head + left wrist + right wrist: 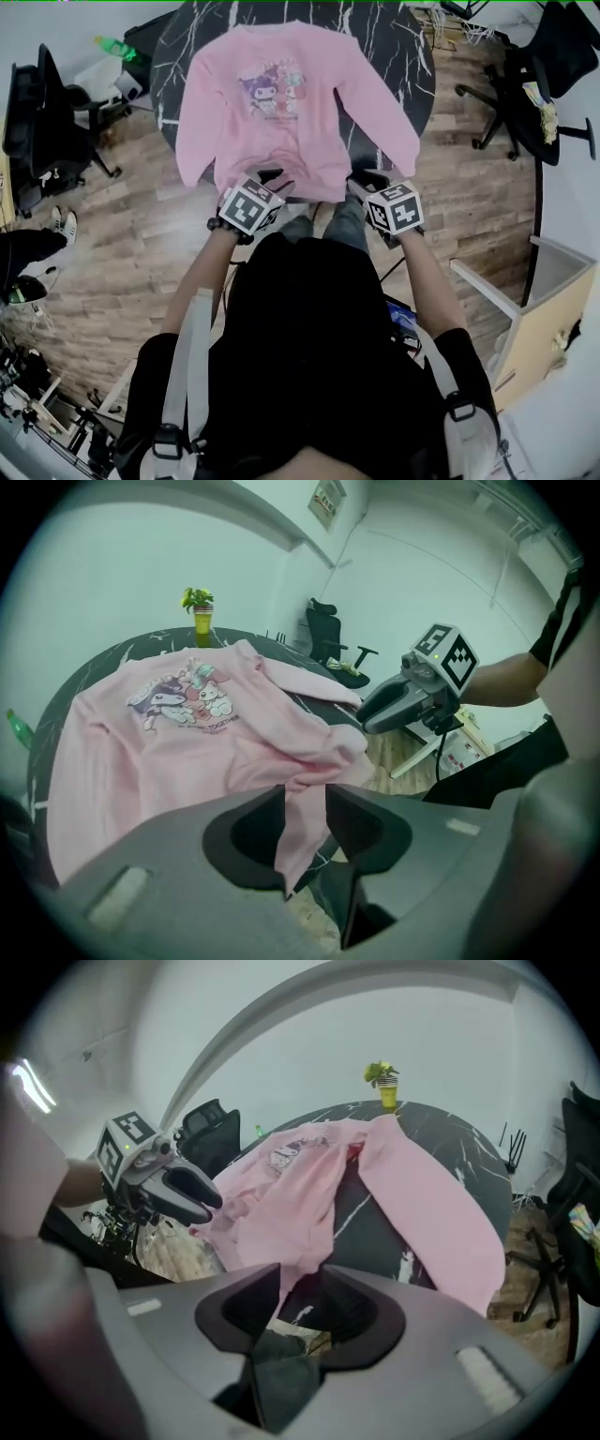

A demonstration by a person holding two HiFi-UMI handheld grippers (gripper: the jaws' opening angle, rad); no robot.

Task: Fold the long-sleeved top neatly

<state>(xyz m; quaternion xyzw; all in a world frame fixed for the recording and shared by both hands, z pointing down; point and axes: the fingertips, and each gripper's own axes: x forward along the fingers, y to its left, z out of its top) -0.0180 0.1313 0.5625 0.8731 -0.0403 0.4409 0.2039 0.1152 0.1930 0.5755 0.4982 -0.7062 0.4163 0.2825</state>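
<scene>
**Both grippers on the hem, top spread print-up on the table**

The pink long-sleeved top point(281, 112) lies front-up on the round black marble table point(398, 52), collar away from you and hem at the near edge. Its sleeves splay out to either side.

The head view shows you that whole layout. It shows the cartoon print point(272, 92) on the chest and both cuffs reaching the table's rim. It shows the two grippers side by side at the hem. It does not show the jaws, which sit under the marker cubes.

For the jaws, look along each gripper. Your left gripper point(305, 803) is clamped on a bunch of hem fabric. The cloth fills the gap and a pointed tail hangs out below, and folds pull up from the table toward the grip. Your right gripper point(300, 1279) has the hem drawn to a point between its jaw tips only, pinched there. The space further in is dark and bare of cloth.

Each gripper view also catches the other gripper just beside it at the hem, which is lifted and rumpled between the two.

The gripper views alone show the small potted plant point(198, 611) standing at the table's far edge. The head view alone shows the wooden floor point(141, 244) all around and a green bottle point(117, 47) off to the left beyond the table.
</scene>
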